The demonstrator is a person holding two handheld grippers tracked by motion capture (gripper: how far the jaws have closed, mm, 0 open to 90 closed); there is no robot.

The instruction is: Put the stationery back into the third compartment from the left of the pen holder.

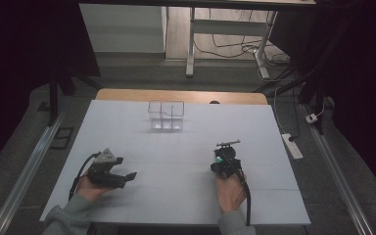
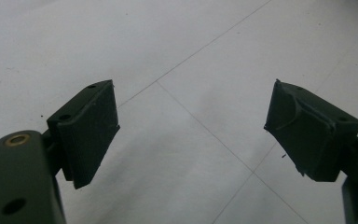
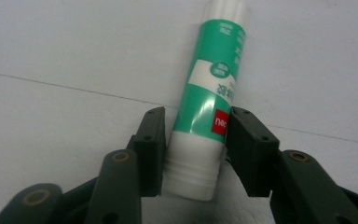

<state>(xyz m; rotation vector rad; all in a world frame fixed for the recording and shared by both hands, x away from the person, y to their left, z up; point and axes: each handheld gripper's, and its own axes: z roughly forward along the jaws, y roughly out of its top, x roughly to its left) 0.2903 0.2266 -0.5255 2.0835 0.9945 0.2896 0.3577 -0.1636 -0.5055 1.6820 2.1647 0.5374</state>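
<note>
A white table [image 1: 176, 196] stood on a grey floor, with the legs of another desk and loose cables behind it and a white power strip [image 1: 292, 146] on the floor to its right. At the table's left, the person's left hand [image 1: 89, 188] held the left gripper [image 2: 191, 130] low over the bare surface, its jaws wide apart with nothing between them. Farther back, near the middle of the table's far edge, sat a clear plastic organiser [image 1: 166, 115] divided into compartments. To the right, the right hand [image 1: 230, 192] held the right gripper [image 3: 193, 140], its jaws clamped on the white lower end of a green-and-white glue stick [image 3: 209, 98]. In the right gripper view the stick lay on the table, pointing away from the gripper, with a small red mark on its label just beside one pad. In the high view a sliver of green showed at the gripper's front [image 1: 219, 159].
</note>
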